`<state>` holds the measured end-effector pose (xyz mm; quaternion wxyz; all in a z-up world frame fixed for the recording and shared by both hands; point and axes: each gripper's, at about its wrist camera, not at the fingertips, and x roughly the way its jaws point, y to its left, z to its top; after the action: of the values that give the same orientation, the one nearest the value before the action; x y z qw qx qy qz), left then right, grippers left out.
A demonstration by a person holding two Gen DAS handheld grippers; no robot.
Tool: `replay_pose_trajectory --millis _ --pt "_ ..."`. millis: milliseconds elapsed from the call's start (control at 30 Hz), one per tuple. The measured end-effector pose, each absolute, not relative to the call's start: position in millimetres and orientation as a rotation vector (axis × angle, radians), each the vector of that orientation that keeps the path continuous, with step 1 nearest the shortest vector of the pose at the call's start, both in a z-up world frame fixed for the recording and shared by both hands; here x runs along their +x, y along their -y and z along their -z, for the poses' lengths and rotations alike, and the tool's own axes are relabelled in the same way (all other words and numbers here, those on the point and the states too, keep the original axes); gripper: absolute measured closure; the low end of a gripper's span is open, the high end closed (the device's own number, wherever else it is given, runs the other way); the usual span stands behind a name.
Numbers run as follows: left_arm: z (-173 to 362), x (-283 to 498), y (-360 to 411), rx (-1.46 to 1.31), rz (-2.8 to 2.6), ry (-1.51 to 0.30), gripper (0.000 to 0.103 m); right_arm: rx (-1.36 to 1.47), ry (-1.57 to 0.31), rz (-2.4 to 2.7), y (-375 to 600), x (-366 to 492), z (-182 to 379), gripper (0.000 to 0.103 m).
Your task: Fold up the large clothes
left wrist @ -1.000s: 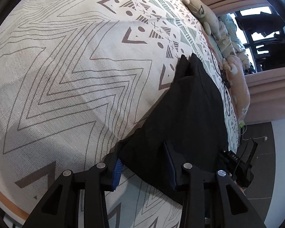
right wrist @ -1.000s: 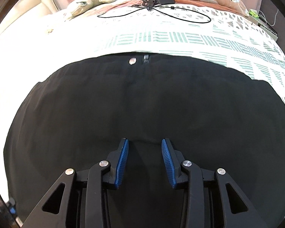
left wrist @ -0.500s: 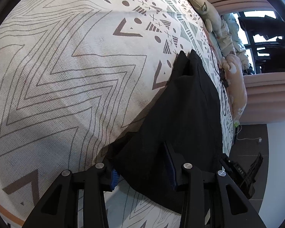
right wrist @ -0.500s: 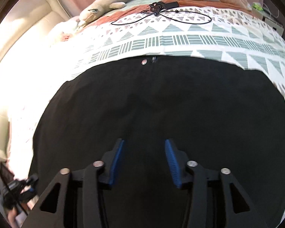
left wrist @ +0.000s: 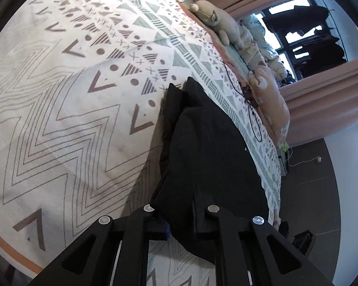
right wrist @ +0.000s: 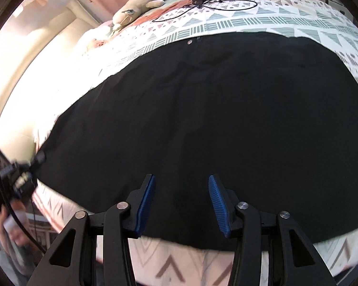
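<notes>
The left hand-held gripper (left wrist: 180, 217) is clamped on a corner of the black garment (left wrist: 210, 157), the dark cloth bunched between its fingers and lifted off the bed (left wrist: 59, 109). From that pinched corner the garment runs away from this gripper in a long dark fold across the patterned bedspread, its far end peaked up near the band of triangles and dots.

The right hand-held gripper (right wrist: 181, 202) stands wide open, its blue pads (right wrist: 146, 200) well apart and holding nothing. It hangs over the near edge of the black garment (right wrist: 202, 109), which spreads broad and flat across the bed (right wrist: 226, 23) ahead of it; a strip of bedspread shows just below the fingers. A small metal button (right wrist: 190, 42) sits at the garment's far edge.

Beyond the garment, toward the head of the bed, lie a black cable (right wrist: 210, 7), a grey plush toy (right wrist: 143, 2) and an orange plush pillow (left wrist: 272, 104).
</notes>
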<state>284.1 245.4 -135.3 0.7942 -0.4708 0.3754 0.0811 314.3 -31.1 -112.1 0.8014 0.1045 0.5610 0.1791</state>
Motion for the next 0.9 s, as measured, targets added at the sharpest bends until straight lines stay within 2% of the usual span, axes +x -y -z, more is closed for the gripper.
replay_pose_trajectory --millis 167,333,900 --pt "107 291 -235 -0.999 -0.109 -0.757 0.092 0.245 -1.218 -0.372 32 299 120 0.068" --pt "79 301 -215 -0.943 -0.061 -0.74 0.093 0.316 -1.272 -0.358 35 294 152 0.068" --pt "2 349 -115 -0.765 0.153 -0.723 0.094 0.474 -1.258 -0.432 48 287 176 0.067"
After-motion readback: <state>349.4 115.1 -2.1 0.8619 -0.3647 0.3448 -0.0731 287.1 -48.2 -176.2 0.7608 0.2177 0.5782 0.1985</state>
